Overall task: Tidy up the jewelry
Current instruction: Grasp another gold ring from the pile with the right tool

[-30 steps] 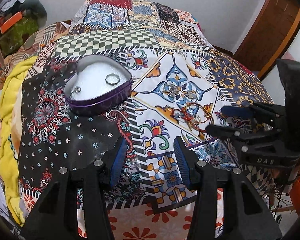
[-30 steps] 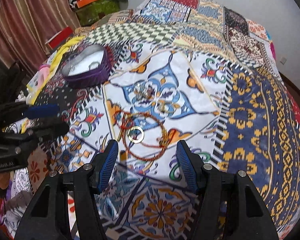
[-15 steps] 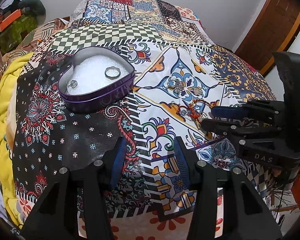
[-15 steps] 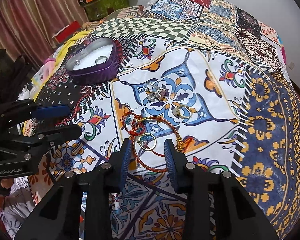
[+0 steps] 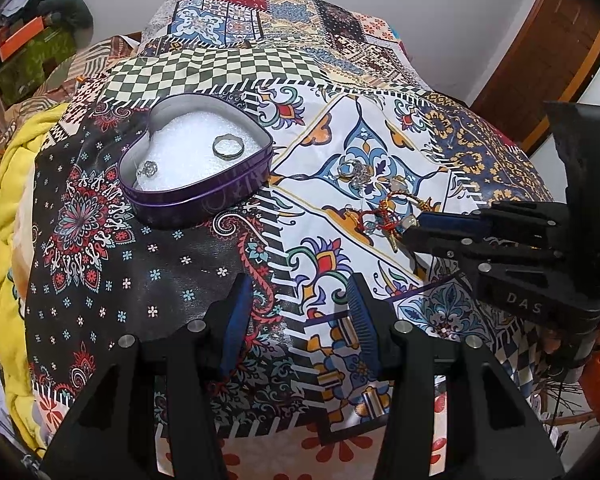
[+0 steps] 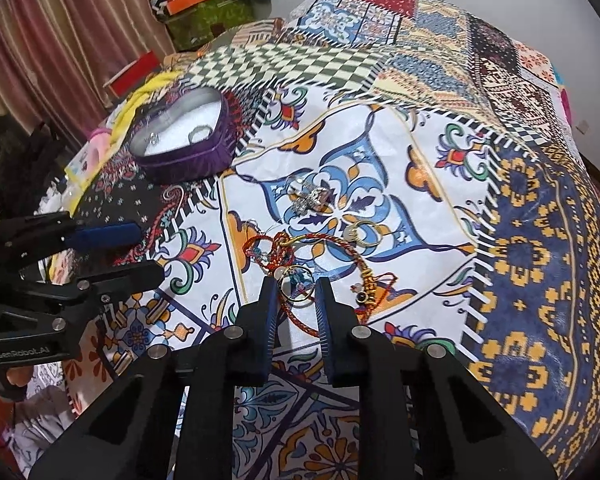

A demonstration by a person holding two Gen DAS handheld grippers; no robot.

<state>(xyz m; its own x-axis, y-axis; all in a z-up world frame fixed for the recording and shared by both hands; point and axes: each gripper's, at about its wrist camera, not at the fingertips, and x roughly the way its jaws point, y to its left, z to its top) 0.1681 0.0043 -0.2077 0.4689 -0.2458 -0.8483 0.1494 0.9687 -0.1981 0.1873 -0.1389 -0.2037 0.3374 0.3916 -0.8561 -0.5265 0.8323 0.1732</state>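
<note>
Right hand-held gripper (image 6: 297, 294) brackets gold ring (image 6: 297, 283) — contact unclear.

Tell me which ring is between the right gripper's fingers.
The gold ring on the red cord bracelet; another gold ring lies farther away, outside the right gripper.

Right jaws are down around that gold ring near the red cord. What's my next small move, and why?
Probably close the right gripper gently on the gold ring. The ring sits between the jaws, which still show a gap either side, and it lies over the red cord bracelet, so pinch only the ring. The heart tin is open for it.
</note>
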